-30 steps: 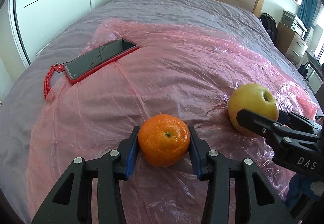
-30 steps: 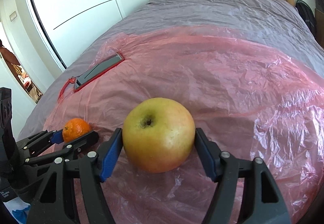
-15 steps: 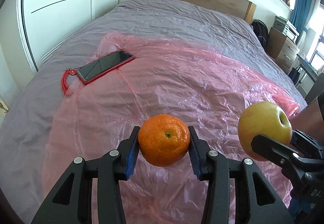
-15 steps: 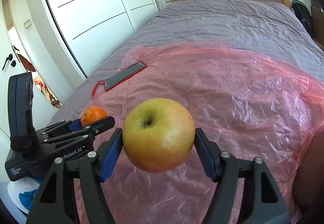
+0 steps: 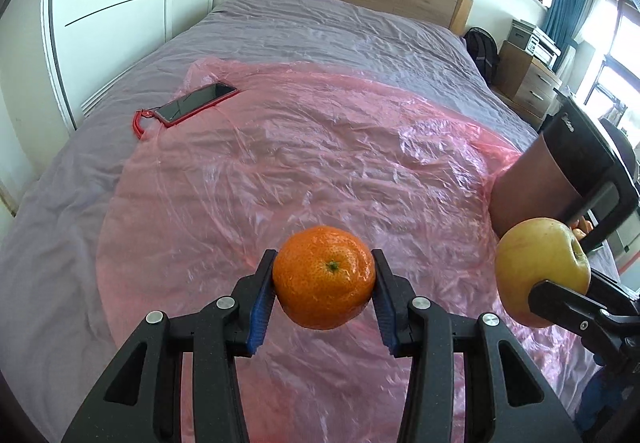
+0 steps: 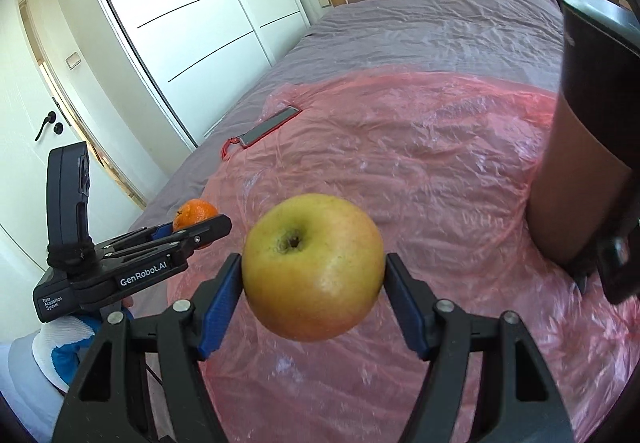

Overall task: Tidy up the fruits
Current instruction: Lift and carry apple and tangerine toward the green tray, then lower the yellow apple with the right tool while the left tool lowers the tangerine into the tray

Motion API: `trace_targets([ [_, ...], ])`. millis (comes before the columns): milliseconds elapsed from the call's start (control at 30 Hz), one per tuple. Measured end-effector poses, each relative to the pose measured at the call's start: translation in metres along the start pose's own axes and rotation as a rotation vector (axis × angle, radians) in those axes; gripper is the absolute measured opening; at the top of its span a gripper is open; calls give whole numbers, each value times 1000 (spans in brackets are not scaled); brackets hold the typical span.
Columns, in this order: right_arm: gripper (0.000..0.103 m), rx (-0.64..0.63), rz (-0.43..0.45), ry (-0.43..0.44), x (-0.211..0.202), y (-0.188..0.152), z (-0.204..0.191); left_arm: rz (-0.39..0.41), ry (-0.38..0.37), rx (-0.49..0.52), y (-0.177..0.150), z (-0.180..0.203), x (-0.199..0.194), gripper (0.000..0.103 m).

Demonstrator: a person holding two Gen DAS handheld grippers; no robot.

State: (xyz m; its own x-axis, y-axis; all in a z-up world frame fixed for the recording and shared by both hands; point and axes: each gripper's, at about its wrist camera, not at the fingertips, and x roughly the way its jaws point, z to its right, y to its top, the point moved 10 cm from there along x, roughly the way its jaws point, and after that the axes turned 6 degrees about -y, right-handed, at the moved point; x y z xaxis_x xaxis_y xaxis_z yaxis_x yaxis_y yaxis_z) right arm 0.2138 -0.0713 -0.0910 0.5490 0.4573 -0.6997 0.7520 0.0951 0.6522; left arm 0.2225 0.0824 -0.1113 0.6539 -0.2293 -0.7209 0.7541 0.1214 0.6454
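Both fruits have gone up since a second ago: then they sat on the pink plastic sheet [image 5: 320, 163], and now they hang in the air above it. The left gripper [image 5: 324, 279] pinches the orange [image 5: 324, 277] between its two blue pads [image 5: 259, 307], one pad on each side, with the little green stem spot facing the camera. The right gripper [image 6: 314, 271] pinches the yellow-green apple [image 6: 313, 266] the same way, with the stem dip on top and a reddish blush low down. Seen from the left camera, the apple is at the right edge, just beside the orange but not touching it. Seen from the right camera, the orange is small, off to the left, between the black fingers of the other gripper. Below both fruits the pink sheet lies crinkled over a grey bed cover [image 5: 340, 31]. A phone in a red case [image 5: 196, 103] lies near the far left edge of the sheet, with a red cord loop beside it, well apart from the fruits. A tall dark brown thing [image 6: 580, 147] with a black top stands at the right side; what it is cannot be told. White closet doors [image 6: 192, 3] stand to the left of the bed.
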Motion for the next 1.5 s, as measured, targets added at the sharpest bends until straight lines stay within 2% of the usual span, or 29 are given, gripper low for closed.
trace_targets([
  [367,103,122,34,-53,-75,-53,62,-31,-102,71,-41,88,-40,39],
  [567,103,194,103,-90,-117,-62,106,-48,-166,139,-52,150,-50,39],
  [833,103,290,205,-139,-170,-68,179,-77,-268,249,-55,253,-53,39],
  [1233,103,399,321,-262,-234,-58,307,-127,-413,402,-54,409,-17,39],
  [1500,103,445,357,-342,-237,-37,390,-143,-439,474,-33,486,36,39],
])
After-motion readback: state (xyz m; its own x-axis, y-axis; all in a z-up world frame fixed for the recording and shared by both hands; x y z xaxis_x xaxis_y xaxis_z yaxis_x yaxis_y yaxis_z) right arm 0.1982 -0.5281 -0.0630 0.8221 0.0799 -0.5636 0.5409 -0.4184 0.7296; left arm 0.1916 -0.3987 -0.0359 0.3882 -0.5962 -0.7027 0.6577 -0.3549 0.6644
